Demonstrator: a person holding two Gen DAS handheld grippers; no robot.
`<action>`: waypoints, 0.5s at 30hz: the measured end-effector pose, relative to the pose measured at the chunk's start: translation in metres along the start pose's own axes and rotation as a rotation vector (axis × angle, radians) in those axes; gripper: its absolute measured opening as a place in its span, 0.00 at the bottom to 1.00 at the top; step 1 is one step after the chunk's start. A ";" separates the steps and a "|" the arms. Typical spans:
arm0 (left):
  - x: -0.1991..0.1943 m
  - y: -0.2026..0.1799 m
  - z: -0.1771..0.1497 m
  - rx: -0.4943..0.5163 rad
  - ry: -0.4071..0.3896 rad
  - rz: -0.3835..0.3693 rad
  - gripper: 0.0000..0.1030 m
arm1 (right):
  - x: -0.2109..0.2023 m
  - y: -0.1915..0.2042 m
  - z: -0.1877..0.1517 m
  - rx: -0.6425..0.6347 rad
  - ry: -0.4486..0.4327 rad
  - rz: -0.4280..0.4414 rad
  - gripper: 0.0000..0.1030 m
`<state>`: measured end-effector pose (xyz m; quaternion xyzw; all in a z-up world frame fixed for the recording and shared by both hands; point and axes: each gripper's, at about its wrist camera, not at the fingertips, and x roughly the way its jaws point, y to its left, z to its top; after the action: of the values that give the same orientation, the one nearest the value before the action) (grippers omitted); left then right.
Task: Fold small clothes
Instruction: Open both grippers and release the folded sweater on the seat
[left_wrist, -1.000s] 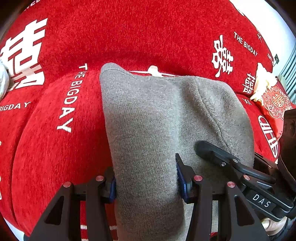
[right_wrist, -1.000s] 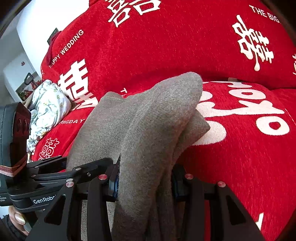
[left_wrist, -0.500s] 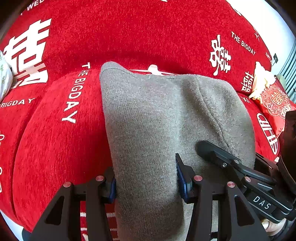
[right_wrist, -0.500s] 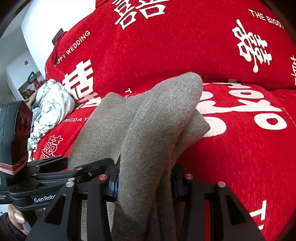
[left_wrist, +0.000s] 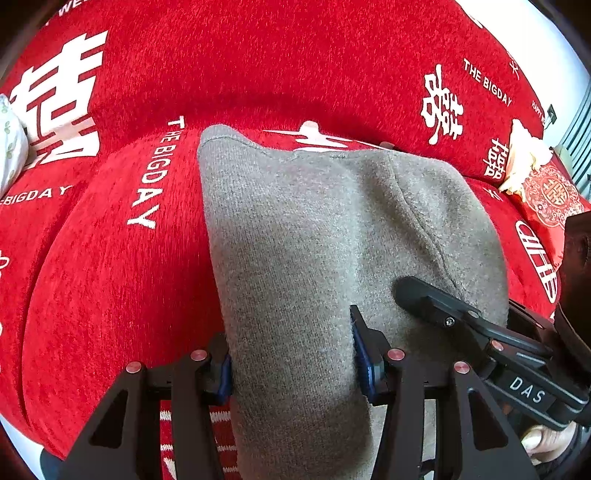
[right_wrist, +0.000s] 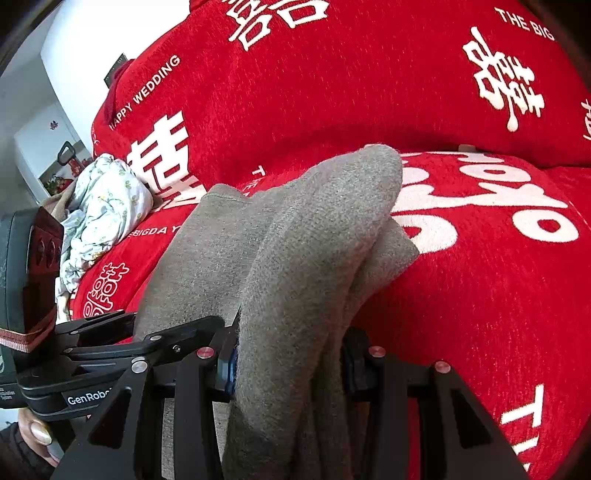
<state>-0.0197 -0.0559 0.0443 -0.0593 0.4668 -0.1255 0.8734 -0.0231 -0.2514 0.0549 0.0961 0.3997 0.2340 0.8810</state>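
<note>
A grey knitted garment (left_wrist: 314, 236) lies folded over on the red sofa cover (left_wrist: 110, 277), its near part lifted. My left gripper (left_wrist: 291, 362) is shut on a thick fold of it, blue pads pressing both sides. In the right wrist view the same grey garment (right_wrist: 295, 266) bunches in layers, and my right gripper (right_wrist: 290, 363) is shut on its near edge. The right gripper's black fingers (left_wrist: 443, 310) show at the right of the left wrist view. The left gripper's black body (right_wrist: 110, 350) sits close by at the left of the right wrist view.
The sofa cover (right_wrist: 369, 92) carries white characters and lettering. A white floral cloth (right_wrist: 103, 214) lies bunched at the far left. A red patterned cushion (left_wrist: 550, 195) and a pale item sit at the far right. A person's fingers (left_wrist: 546, 439) grip the handle.
</note>
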 end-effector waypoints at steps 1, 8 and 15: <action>0.000 0.001 0.000 0.000 0.000 -0.003 0.51 | 0.000 0.000 -0.001 0.001 0.001 0.003 0.43; 0.002 0.015 -0.010 -0.009 -0.014 0.005 0.76 | 0.009 -0.025 -0.006 0.101 0.049 0.053 0.54; -0.030 0.028 -0.002 -0.045 -0.103 0.040 0.75 | -0.025 -0.047 -0.005 0.197 -0.049 -0.014 0.63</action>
<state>-0.0328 -0.0208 0.0611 -0.0758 0.4252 -0.0942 0.8970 -0.0257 -0.3047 0.0512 0.1850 0.3999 0.1853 0.8784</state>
